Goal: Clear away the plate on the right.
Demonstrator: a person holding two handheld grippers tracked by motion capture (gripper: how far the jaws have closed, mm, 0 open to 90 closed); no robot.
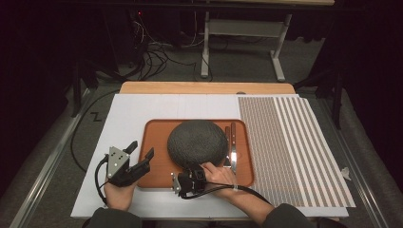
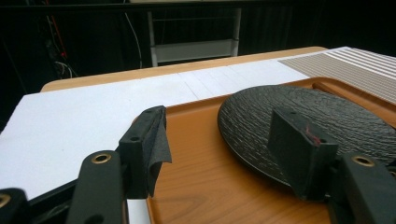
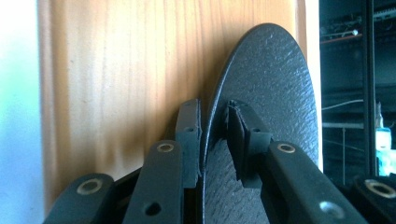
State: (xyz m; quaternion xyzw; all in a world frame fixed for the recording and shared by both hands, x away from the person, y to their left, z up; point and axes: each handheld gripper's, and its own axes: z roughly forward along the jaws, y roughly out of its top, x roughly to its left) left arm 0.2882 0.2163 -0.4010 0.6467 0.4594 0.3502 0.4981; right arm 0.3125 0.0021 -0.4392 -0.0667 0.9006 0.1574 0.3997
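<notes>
A: The right gripper (image 1: 191, 176) is pinching the near rim of the dark plate (image 1: 197, 142), one jaw under the edge and one over it, as the right gripper view is showing. The plate is sitting in the wooden tray (image 1: 154, 128), near its middle.

B: And the left gripper (image 1: 141, 159)?

A: Its jaws are spread wide and holding nothing; it is hovering at the tray's left edge, beside the plate.

B: How is the plate likely to handle?

A: It is looking stiff and rough-textured, probably heavy and breakable. The thin rim is the only place to grip, so it is likely to tip from a one-sided hold.

B: What is he counting on the table?

A: One plate, one tray, a knife (image 1: 233, 147) and a fork (image 1: 227, 148) lying right of the plate, one striped mat (image 1: 294, 152), one white sheet (image 1: 128, 114).
</notes>
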